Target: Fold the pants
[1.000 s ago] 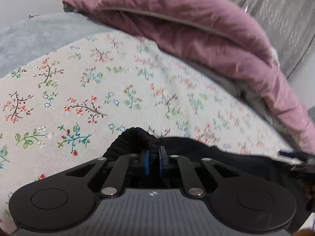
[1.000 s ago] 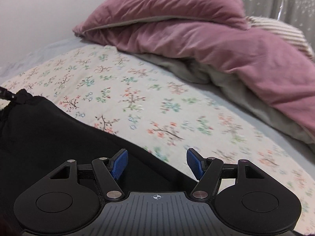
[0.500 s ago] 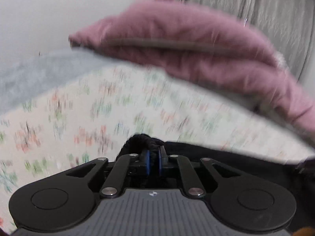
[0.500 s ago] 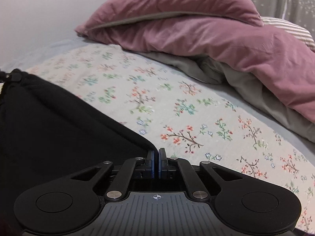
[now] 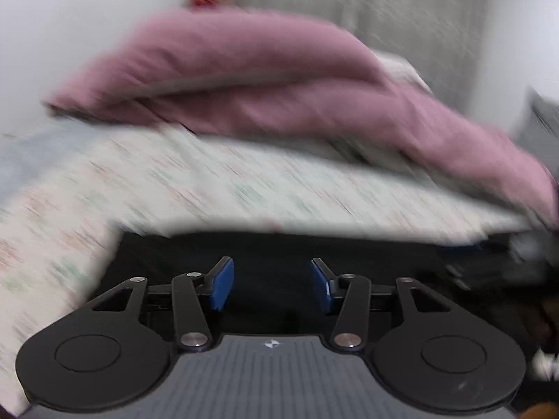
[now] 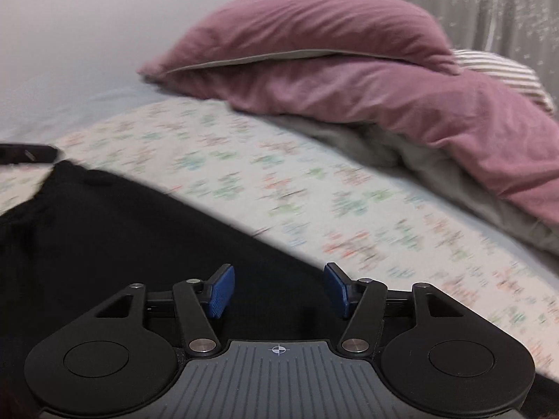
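Observation:
The black pants (image 5: 272, 255) lie on the flowered bedsheet (image 5: 174, 181). In the left wrist view my left gripper (image 5: 271, 284) is open and empty, its blue pads apart just above the black cloth. In the right wrist view the pants (image 6: 104, 230) spread to the left and front, and my right gripper (image 6: 278, 288) is open and empty over their edge. The left gripper's tip (image 6: 28, 153) shows at the far left of that view. Both views are blurred by motion.
A mauve duvet (image 6: 384, 97) and pillow (image 6: 314, 28) are heaped along the far side of the bed, with a striped pillow (image 6: 499, 70) behind. A grey curtain (image 6: 489, 7) hangs at the back right. The flowered sheet (image 6: 279, 181) lies between pants and duvet.
Both grippers, shut on the pants half a second ago, have opened and let the cloth go. The right one had closed from open a second ago. Both cameras have shifted.

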The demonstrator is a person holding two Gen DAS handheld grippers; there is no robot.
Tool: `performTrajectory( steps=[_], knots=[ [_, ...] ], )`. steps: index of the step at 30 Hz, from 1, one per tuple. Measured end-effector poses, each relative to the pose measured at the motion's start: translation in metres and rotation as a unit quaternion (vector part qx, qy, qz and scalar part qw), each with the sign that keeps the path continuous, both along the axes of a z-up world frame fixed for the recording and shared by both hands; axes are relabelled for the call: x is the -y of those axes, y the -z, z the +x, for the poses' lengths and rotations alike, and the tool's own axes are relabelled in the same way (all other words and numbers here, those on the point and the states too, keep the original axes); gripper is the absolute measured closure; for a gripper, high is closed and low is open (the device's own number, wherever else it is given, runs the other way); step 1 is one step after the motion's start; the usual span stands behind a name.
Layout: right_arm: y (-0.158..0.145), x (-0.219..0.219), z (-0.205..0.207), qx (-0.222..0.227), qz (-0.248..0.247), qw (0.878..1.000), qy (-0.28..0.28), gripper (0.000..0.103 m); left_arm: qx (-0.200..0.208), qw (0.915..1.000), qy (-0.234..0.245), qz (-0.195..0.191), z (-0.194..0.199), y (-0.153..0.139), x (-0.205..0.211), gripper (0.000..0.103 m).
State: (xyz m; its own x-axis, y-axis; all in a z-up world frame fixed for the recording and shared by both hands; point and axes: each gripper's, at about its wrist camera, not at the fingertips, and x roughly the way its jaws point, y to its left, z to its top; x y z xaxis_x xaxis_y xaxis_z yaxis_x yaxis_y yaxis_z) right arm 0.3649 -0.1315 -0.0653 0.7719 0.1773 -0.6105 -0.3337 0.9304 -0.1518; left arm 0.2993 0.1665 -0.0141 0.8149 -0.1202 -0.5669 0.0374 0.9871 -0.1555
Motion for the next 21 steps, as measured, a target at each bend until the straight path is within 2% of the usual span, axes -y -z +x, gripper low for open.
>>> performTrajectory(
  steps=[1, 3, 5, 7, 8, 9, 10, 11, 13, 14, 15, 17, 21],
  knots=[
    [0.006, 0.000, -0.008, -0.008, -0.004, 1.000, -0.004, 0.046, -0.020, 0.9996, 0.013, 0.013, -0.004, 0.011, 0.010, 0.027],
    [0.019, 0.007, -0.023, -0.021, -0.021, 1.000, 0.002, 0.046, -0.043, 0.9968, 0.013, 0.066, -0.009, 0.031, 0.019, 0.027],
    [0.026, 0.032, -0.040, -0.021, -0.015, 0.999, 0.018, 0.040, -0.022, 0.9941, 0.002, 0.106, -0.019, 0.037, 0.011, 0.026],
    [0.026, 0.071, -0.056, -0.025, 0.006, 0.998, 0.049, 0.034, -0.028, 0.9936, -0.025, 0.107, -0.020, 0.033, -0.007, 0.034],
    [0.025, 0.092, -0.063, -0.025, 0.010, 0.997, 0.072, 0.034, -0.033, 0.9941, -0.024, 0.101, -0.020, 0.031, -0.016, 0.046],
    [0.024, 0.113, -0.069, -0.023, 0.007, 0.995, 0.098, 0.035, -0.038, 0.9933, -0.027, 0.105, -0.019, 0.028, -0.020, 0.051],
    [0.023, 0.131, -0.075, -0.022, 0.000, 0.992, 0.128, 0.035, -0.042, 0.9925, -0.029, 0.111, -0.019, 0.026, -0.022, 0.056],
    [0.020, 0.148, -0.079, -0.022, -0.005, 0.987, 0.160, 0.035, -0.043, 0.9926, -0.033, 0.108, -0.021, 0.021, -0.023, 0.056],
    [0.011, 0.173, -0.091, -0.020, -0.014, 0.974, 0.226, 0.035, -0.043, 0.9953, -0.049, 0.072, -0.030, 0.011, -0.026, 0.046],
    [0.006, 0.178, -0.099, -0.017, -0.014, 0.971, 0.239, 0.034, -0.039, 0.9966, -0.051, 0.051, -0.037, 0.004, -0.025, 0.027],
    [-0.001, 0.180, -0.109, -0.010, -0.006, 0.971, 0.239, 0.034, -0.032, 0.9975, -0.049, 0.040, -0.046, -0.001, -0.019, 0.016],
    [-0.013, 0.170, -0.129, -0.001, 0.018, 0.976, 0.216, 0.033, -0.019, 0.9988, -0.027, 0.036, -0.064, -0.004, -0.005, 0.016],
    [-0.019, 0.125, -0.170, 0.000, 0.053, 0.989, 0.138, 0.033, -0.046, 0.9988, -0.007, 0.017, -0.094, 0.012, 0.007, 0.016]
  ],
)
